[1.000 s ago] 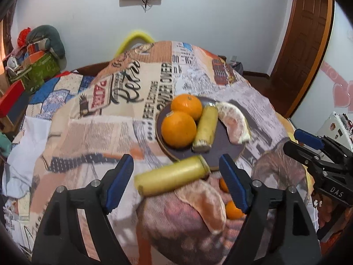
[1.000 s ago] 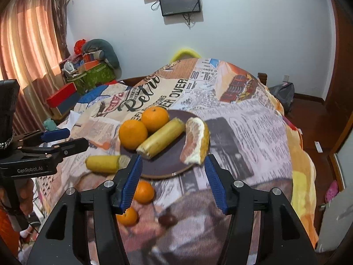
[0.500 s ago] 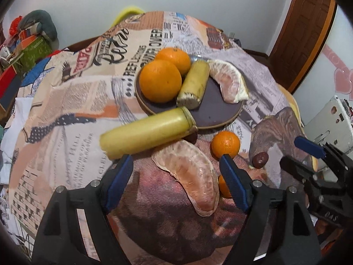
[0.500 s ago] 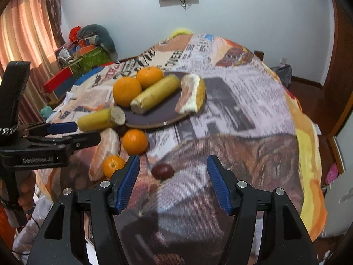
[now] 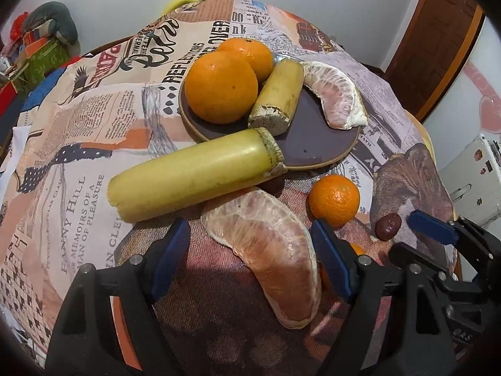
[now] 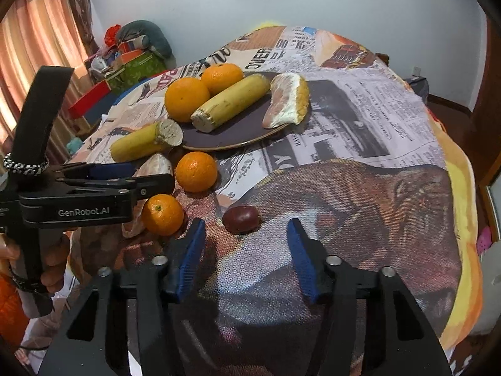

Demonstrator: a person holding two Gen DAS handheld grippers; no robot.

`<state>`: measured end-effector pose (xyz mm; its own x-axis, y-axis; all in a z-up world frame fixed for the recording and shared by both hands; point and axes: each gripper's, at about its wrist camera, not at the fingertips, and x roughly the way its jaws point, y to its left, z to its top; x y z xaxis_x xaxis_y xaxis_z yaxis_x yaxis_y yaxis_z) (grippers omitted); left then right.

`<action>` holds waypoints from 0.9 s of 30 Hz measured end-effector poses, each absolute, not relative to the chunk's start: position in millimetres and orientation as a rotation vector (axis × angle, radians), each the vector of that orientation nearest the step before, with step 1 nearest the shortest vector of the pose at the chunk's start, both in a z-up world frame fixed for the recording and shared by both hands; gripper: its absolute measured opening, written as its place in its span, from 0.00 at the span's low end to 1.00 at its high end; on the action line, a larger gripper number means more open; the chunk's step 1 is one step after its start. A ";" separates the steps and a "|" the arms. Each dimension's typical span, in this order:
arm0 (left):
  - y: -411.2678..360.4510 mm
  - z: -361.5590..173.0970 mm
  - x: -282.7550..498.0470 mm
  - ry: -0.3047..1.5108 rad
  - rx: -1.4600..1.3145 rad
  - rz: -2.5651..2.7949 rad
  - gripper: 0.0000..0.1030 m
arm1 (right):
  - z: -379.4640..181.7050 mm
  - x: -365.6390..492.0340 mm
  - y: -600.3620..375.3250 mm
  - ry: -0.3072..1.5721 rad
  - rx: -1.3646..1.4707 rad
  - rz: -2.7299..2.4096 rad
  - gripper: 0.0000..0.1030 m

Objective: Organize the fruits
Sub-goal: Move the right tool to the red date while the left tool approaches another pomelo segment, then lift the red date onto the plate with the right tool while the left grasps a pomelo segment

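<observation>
Left gripper [image 5: 250, 250] tilts down, jaws apart astride a pomelo wedge [image 5: 269, 250]. Right gripper [image 6: 245, 247], jaws apart and just closing, nears a date [image 6: 241, 218]. The plate [image 5: 313, 144] holds two oranges [image 5: 220, 87], cane and pomelo.

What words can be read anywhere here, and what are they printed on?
"GenRobot.AI": side of the left gripper.
"REFLECTIONS", "OVER", "FANNY HILL", "MEMOIRS OF A WOMAN OF PLEASURE": newspaper-print cloth.
Small columns of print on the cloth: too blurred to read.
</observation>
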<state>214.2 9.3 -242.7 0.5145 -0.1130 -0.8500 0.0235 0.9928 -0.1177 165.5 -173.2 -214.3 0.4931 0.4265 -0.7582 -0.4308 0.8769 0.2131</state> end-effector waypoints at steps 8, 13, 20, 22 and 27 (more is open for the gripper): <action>22.8 -238.7 187.1 1.026 -0.055 -0.095 0.70 | -218.6 165.1 -168.7 0.912 -0.020 0.538 0.36; 23.4 -238.5 180.8 1.031 -0.039 -0.098 0.67 | -219.7 166.5 -165.0 0.906 -0.026 0.537 0.32; 17.6 -242.6 194.3 1.027 -0.027 -0.119 0.57 | -219.8 168.6 -165.2 0.905 -0.040 0.526 0.23; 17.4 -243.4 198.9 1.025 -0.035 -0.124 0.55 | -219.3 169.0 -165.0 0.905 -0.040 0.527 0.23; 17.3 -241.9 200.6 1.014 -0.045 -0.140 0.43 | -217.6 169.6 -165.0 0.904 -0.033 0.527 0.21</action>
